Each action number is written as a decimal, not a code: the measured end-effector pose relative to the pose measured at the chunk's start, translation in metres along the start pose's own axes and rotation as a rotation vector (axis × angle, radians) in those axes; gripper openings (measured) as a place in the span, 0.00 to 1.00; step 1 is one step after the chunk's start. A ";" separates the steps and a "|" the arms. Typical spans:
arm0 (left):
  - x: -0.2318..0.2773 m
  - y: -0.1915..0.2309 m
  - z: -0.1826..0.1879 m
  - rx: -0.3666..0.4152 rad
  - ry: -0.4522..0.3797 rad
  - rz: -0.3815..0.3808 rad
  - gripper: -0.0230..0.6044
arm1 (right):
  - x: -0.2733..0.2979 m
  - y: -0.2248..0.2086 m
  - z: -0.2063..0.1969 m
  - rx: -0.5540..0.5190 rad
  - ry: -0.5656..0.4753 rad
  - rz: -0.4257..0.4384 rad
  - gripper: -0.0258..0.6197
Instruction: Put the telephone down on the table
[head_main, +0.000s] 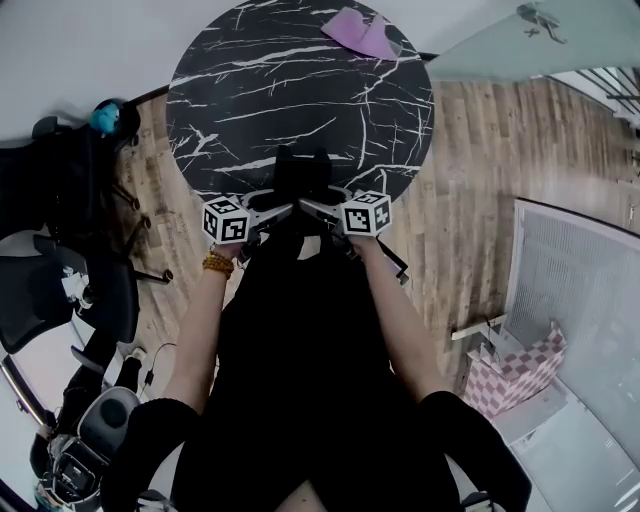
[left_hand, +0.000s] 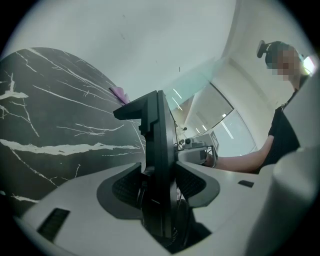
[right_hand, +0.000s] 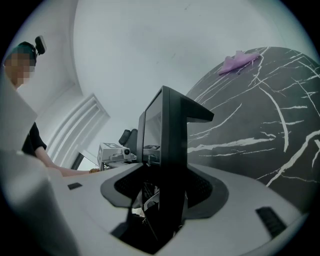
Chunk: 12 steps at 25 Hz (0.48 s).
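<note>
Telephone (left_hand: 160, 150) (black, edge-on), perhaps touching table (head_main: 300, 90)

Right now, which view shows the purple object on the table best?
Head view: the whole purple object lies at the table's far edge. Right gripper view shows it small and distant; left gripper view shows only a sliver.

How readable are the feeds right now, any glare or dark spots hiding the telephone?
Head view: fisheye-bent, black telephone merges with dark table. Left gripper view: telephone a close dark silhouette. Right gripper view: its glossy face shows reflections.
</note>
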<state>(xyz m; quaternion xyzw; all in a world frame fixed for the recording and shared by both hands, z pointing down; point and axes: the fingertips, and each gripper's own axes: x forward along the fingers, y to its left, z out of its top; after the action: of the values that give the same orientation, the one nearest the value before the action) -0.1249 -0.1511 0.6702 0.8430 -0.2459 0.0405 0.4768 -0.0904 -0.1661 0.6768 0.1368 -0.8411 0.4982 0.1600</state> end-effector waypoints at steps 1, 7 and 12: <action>0.000 0.001 -0.002 -0.001 0.006 0.007 0.36 | 0.001 -0.001 -0.002 0.002 0.003 -0.004 0.41; 0.002 0.013 -0.010 -0.020 0.016 0.067 0.38 | 0.010 -0.008 -0.006 -0.021 0.029 -0.036 0.41; 0.003 0.019 -0.010 -0.023 0.020 0.089 0.39 | 0.014 -0.012 -0.006 0.012 0.016 -0.048 0.42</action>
<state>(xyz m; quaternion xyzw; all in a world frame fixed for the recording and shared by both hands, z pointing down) -0.1294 -0.1521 0.6911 0.8251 -0.2790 0.0671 0.4867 -0.0982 -0.1673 0.6945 0.1536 -0.8334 0.5002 0.1779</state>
